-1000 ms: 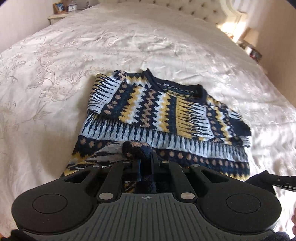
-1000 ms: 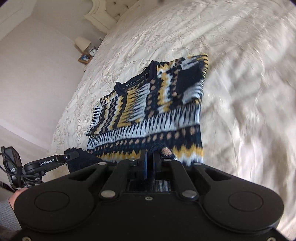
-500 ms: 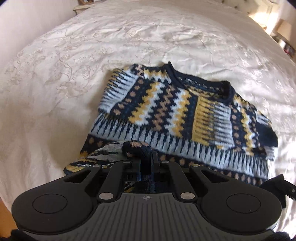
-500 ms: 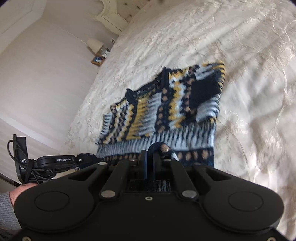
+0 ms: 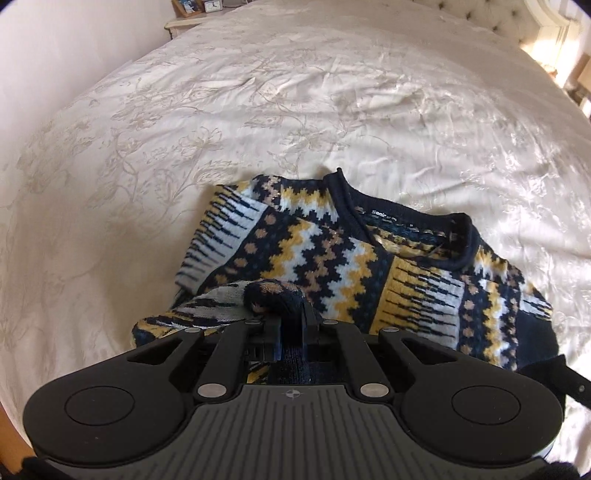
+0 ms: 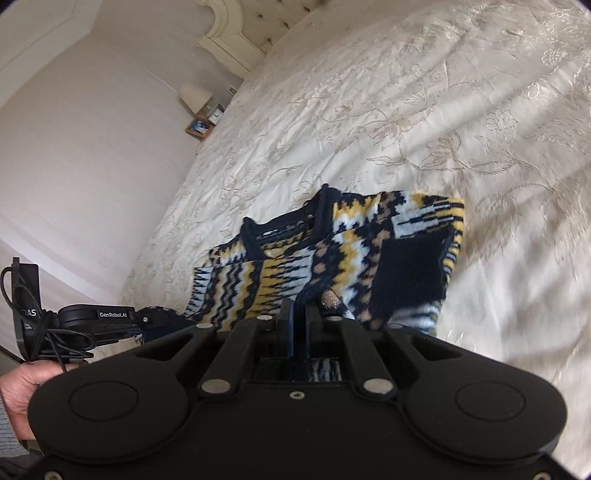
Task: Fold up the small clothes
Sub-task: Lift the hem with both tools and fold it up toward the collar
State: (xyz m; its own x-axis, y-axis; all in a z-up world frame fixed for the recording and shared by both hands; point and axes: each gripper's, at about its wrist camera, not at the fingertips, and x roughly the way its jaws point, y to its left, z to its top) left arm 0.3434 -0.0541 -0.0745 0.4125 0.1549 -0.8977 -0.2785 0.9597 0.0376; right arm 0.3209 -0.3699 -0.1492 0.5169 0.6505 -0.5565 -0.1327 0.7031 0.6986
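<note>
A small knitted sweater (image 5: 332,258) with navy, yellow and white patterns lies on the bed, collar away from me; it also shows in the right wrist view (image 6: 369,251). My left gripper (image 5: 291,317) is shut on the sweater's lower left hem, which bunches up between its fingers. My right gripper (image 6: 297,314) is shut on the lower right hem, folded over toward the collar. The lifted bottom part covers the lower body of the sweater. The left gripper (image 6: 110,317) also shows at the left of the right wrist view.
A cream embroidered bedspread (image 5: 295,92) covers the bed. A bedside table (image 5: 184,22) with frames stands at the far left corner. A tufted headboard (image 6: 236,40) and a lamp (image 6: 195,98) stand at the back. A pale wall (image 6: 92,166) runs along the left.
Both grippers have carried the hem forward toward the collar. The visible flat part of the sweater has become shorter as the bottom folds over it.
</note>
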